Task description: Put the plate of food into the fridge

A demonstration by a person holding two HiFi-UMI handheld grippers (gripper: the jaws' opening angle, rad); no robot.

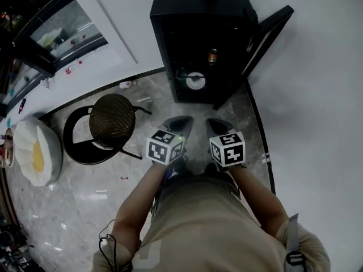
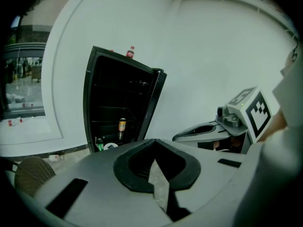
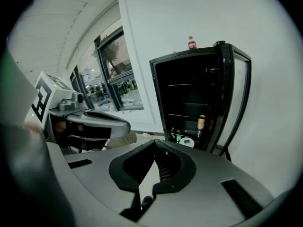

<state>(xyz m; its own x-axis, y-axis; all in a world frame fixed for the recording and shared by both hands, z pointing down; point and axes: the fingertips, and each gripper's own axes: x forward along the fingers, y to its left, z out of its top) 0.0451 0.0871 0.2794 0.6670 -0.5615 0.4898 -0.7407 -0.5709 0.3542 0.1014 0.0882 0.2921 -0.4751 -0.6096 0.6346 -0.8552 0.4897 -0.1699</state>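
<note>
A small black fridge (image 1: 204, 33) stands against the wall with its door (image 1: 267, 32) swung open to the right. A white plate (image 1: 195, 81) sits on its bottom shelf, also visible in the left gripper view as the plate (image 2: 110, 146) and in the right gripper view as the plate (image 3: 187, 142). What lies on it is too small to tell. My left gripper (image 1: 180, 121) and right gripper (image 1: 216, 123) hang side by side in front of the fridge, well short of it. Both are shut with nothing between their jaws, as the left gripper (image 2: 155, 146) and right gripper (image 3: 155, 148) show in their own views.
An orange can (image 3: 201, 122) stands on a shelf above the plate, a green bottle (image 3: 178, 138) beside it. A red-capped bottle (image 3: 191, 43) is on the fridge top. A wicker chair (image 1: 111, 121) and a white cushion (image 1: 37, 152) are on the floor at left, below a window (image 1: 57, 33).
</note>
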